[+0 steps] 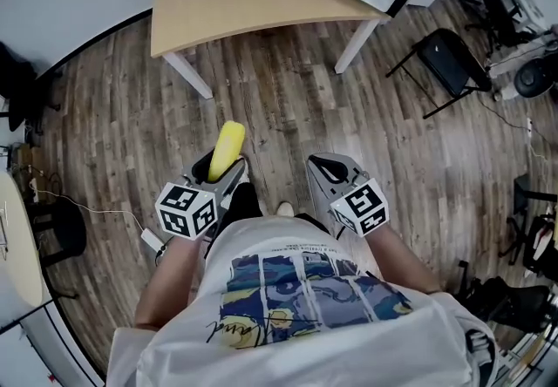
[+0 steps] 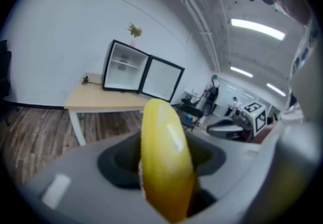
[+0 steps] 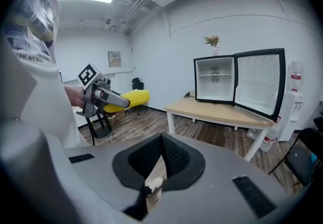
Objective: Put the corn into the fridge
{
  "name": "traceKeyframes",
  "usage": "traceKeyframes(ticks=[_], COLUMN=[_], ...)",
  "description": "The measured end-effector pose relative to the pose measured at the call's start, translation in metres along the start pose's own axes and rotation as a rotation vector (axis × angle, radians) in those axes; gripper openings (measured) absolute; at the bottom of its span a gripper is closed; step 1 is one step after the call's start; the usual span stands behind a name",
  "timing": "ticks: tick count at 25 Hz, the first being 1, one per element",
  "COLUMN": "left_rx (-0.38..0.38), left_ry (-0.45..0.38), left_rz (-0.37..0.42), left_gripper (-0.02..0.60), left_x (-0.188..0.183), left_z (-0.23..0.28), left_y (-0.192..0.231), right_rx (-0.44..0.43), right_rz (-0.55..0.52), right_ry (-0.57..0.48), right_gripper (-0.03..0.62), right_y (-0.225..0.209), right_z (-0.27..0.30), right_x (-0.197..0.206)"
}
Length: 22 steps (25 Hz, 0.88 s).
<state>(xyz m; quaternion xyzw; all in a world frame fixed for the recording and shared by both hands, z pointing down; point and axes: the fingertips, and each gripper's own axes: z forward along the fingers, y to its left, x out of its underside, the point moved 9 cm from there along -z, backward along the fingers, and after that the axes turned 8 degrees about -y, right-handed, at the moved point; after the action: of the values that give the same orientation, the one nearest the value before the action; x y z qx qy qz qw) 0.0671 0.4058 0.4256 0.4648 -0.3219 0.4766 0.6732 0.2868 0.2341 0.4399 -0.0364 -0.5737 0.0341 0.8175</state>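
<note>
Two roles show: left gripper (image 1: 227, 174) clamps the corn (image 1: 227, 146) by its base, tip forward, over the floor well short of the table's (image 1: 261, 12) near edge, apparently for carrying to the open fridge (image 3: 215, 79); right gripper (image 1: 323, 170), closed and empty, hangs spare.

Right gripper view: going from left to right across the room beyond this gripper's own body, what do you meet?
Left gripper → corn clamped in it, sticking out to its right → fridge standing on the table → open door of the fridge.
</note>
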Motion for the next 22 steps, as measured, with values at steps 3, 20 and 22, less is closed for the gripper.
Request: traceKeyframes(ticks=[3,20,22], left_rx=[0.019,0.212,0.217], left_ry=[-0.008,0.016,0.026], left_rz=[0.008,0.092,0.085], left_gripper=[0.255,0.255,0.255], left_x=[-0.013,-0.128,-0.132], left_z=[0.023,0.170,0.184], left_y=[0.022,0.181,0.188], right_rx=[0.012,0.267,0.286], right_rz=[0.068,0.124,0.138], right_ry=[0.008,-0.051,-0.054], right_gripper=[0.012,0.032,0.031], right_y=[-0.017,-0.092,-0.097], right_z=[0.017,0.150,0.151], right_x=[-0.002,-0.083,-0.089])
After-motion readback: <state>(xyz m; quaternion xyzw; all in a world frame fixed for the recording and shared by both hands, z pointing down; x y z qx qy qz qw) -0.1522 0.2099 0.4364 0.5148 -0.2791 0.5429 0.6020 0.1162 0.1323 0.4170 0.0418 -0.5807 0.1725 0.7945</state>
